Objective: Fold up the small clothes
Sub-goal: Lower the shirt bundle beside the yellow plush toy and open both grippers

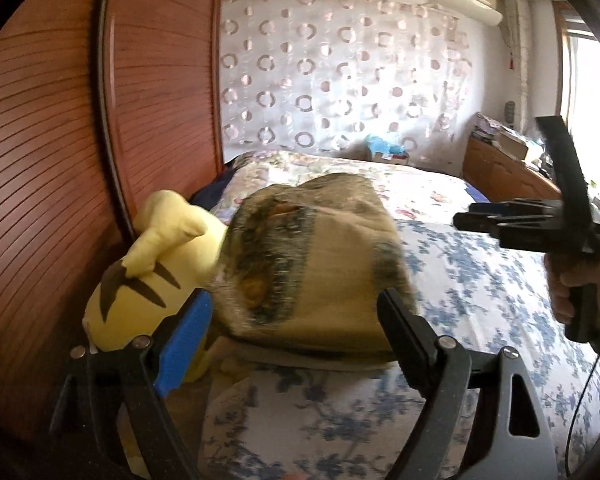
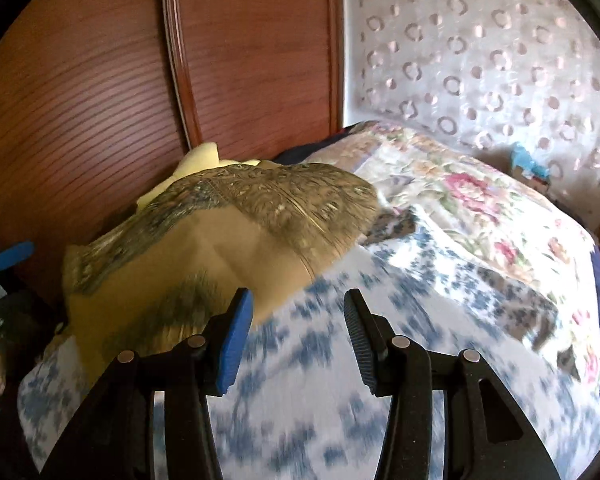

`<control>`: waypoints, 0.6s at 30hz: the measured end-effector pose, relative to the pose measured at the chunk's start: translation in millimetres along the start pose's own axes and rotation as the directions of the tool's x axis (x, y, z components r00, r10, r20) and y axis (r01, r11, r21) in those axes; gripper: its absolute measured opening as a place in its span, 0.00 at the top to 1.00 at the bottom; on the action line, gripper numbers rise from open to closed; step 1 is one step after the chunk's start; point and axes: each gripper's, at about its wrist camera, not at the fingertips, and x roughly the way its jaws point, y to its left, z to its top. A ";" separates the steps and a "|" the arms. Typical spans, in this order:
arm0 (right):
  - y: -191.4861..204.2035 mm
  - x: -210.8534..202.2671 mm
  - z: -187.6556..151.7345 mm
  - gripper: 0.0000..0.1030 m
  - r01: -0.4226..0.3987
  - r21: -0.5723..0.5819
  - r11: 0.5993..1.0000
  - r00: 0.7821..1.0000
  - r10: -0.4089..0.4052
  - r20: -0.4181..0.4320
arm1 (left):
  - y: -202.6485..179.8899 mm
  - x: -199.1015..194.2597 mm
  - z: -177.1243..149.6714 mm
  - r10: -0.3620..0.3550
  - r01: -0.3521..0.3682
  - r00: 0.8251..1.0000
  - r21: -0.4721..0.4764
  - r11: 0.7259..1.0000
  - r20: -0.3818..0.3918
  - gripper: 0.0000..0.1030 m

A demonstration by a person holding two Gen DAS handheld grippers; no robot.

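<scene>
While both views are motion-blurred, the layout reads fine. Far left: wooden wardrobe door point(image 1: 60, 128), ribbed panels, running along the bed's edge. Yellow plush toy point(image 1: 156, 264) with dark stripes sits against the door, at the left side of the bed point(image 1: 480, 280). Just right of the plush and touching it: folded tan garment point(image 1: 320, 256) with a dark ornate border, lying on the blue-and-white floral bedsheet point(image 1: 460, 312). In the right wrist view the same garment point(image 2: 228, 240) shows a crease across its plain middle and covers most of the plush; only the yellow top peeks out behind it.

Left gripper point(image 1: 296, 326): fingers spread wide, blue pad point(image 1: 184, 344) on one side, black pad point(image 1: 404, 336) on the other. Nothing clamped. Garment's near edge sits in the gap as seen from the camera, but the pads are not pressing on it; cannot tell whether the cloth touches either pad.

Right gripper point(image 2: 298, 332): fingers about half open, empty, hovering over the bedsheet just right of the garment's near corner. In the left wrist view the same gripper point(image 1: 480, 222) is at far right, held by a hand point(image 1: 568, 292), well apart from the garment.

Further right: flowered quilt point(image 2: 480, 200) toward the head of the bed, curtain with ring pattern point(image 1: 340, 72) behind, wooden cabinet point(image 1: 500, 172) with clutter on top, window point(image 1: 588, 92) at the edge.
</scene>
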 end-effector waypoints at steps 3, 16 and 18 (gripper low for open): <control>-3.5 -34.7 -19.5 0.52 0.049 0.035 0.998 0.998 -0.050 0.043 | -17.7 -1.6 -0.3 -0.024 0.024 1.000 0.022 0.999 -0.001 0.17; 4.9 -149.7 -102.0 0.20 0.185 0.175 0.967 0.966 -0.211 0.150 | -99.4 -18.9 0.6 -0.155 0.152 0.988 0.104 0.983 0.026 0.17; 8.3 -164.2 -111.6 0.17 0.209 0.200 0.957 0.958 -0.242 0.156 | -111.8 -26.7 3.2 -0.172 0.166 0.984 0.116 0.979 0.042 0.17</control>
